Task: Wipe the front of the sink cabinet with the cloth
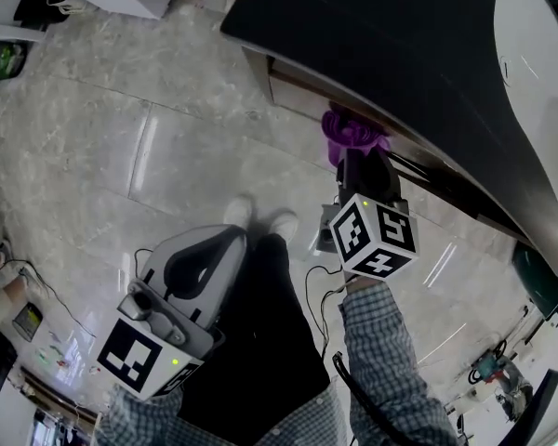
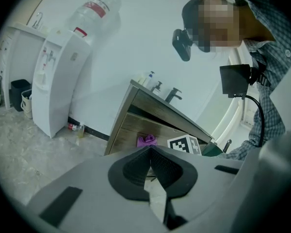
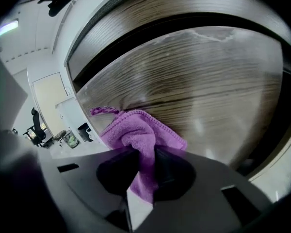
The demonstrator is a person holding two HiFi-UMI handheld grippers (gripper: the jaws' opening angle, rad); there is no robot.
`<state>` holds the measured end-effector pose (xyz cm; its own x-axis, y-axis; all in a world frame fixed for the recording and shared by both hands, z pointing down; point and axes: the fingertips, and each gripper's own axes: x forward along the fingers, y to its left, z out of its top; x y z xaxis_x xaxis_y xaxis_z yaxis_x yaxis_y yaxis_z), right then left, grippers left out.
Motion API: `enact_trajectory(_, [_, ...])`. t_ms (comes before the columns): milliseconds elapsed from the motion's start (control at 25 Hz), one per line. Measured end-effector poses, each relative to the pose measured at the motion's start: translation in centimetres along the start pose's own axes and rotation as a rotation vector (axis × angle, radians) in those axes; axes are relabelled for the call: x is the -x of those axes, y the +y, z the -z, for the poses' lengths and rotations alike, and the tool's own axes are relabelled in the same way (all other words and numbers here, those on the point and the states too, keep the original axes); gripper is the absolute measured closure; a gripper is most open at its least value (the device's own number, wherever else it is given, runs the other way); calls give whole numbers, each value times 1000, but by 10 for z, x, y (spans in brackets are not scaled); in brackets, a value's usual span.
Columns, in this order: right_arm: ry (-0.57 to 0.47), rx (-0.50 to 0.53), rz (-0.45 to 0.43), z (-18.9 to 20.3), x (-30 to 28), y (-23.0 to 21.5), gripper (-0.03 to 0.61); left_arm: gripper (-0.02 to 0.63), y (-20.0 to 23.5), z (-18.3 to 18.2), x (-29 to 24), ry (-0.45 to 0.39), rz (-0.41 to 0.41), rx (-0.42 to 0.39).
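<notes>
A purple cloth (image 1: 351,131) (image 3: 136,132) is bunched between the jaws of my right gripper (image 1: 358,161) (image 3: 144,154), which is shut on it. The cloth presses against the wood-grain front of the sink cabinet (image 3: 199,86) (image 1: 302,91), under the dark countertop (image 1: 381,54). From the left gripper view the cloth (image 2: 146,140) shows as a small purple patch on the cabinet (image 2: 136,125), beside the right gripper's marker cube (image 2: 184,144). My left gripper (image 1: 200,263) (image 2: 149,166) hangs low by the person's leg, away from the cabinet, jaws shut on nothing.
A white basin (image 1: 539,63) sits in the countertop at the right. Pale stone floor (image 1: 149,137) spreads to the left of the cabinet. A water dispenser (image 2: 56,81) with a bottle on top stands against the wall. Cables and tools lie at the floor's lower corners.
</notes>
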<state>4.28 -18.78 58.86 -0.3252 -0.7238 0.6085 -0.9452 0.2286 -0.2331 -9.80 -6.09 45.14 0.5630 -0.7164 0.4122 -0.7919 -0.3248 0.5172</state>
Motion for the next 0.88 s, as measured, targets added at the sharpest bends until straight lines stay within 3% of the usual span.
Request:
enact_trajectory(360, [-22,-61,127,-2,35,-75,505,603,-35,-4,-33,8,70,-19])
enact_trajectory(880, [-45,-119,273,1,66,-153,505,602,-47,7,-55,65,67,-70])
